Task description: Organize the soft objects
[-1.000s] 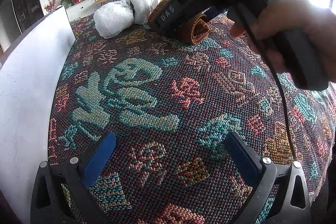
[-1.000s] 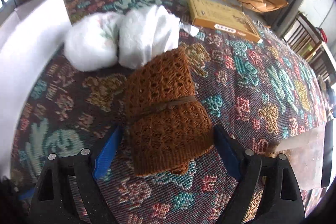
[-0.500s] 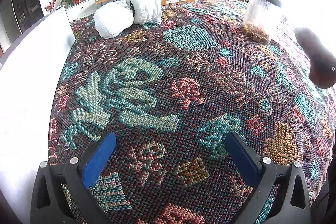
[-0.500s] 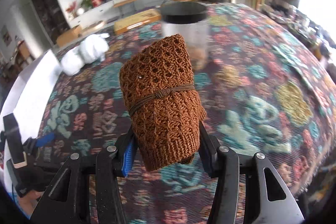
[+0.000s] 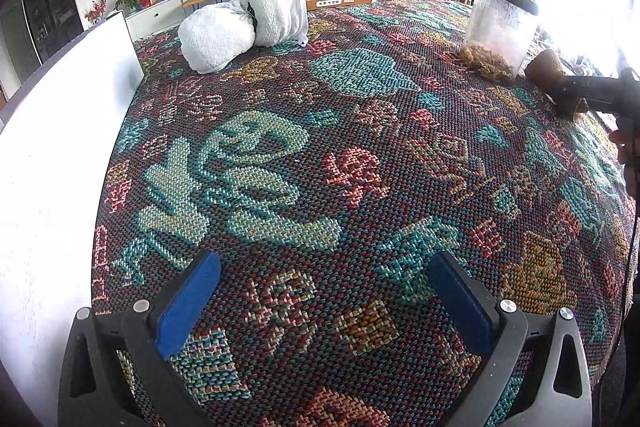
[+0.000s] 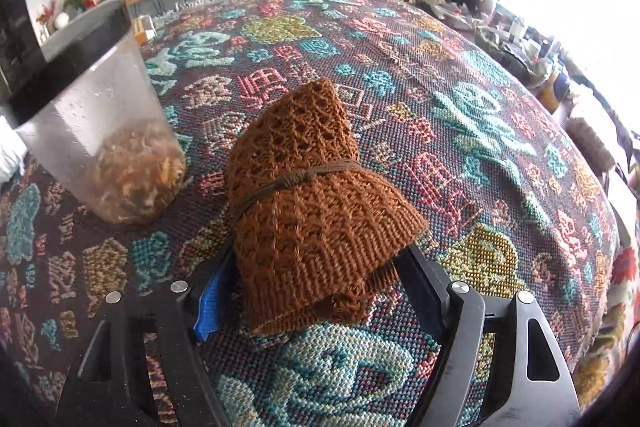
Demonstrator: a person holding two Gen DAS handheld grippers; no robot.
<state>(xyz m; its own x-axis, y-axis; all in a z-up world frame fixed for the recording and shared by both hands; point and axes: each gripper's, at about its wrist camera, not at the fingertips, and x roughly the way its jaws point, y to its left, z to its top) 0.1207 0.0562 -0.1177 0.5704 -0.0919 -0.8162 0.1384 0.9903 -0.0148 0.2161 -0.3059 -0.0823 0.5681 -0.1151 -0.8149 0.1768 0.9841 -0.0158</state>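
Right wrist view: right tongs (image 6: pixel 312 291) clamp a rolled brown knit bundle (image 6: pixel 312 195) tied with cord, low over the patterned desk (image 6: pixel 460 131) cloth, just beside a clear tub (image 6: pixel 108 135) of dried bits. Left tongs (image 5: pixel 320 291) sit spread wide, gripping nothing, above the cloth. Two rolled white towels (image 5: pixel 244 23) lie at the far end, next to a white board (image 5: pixel 52 131).
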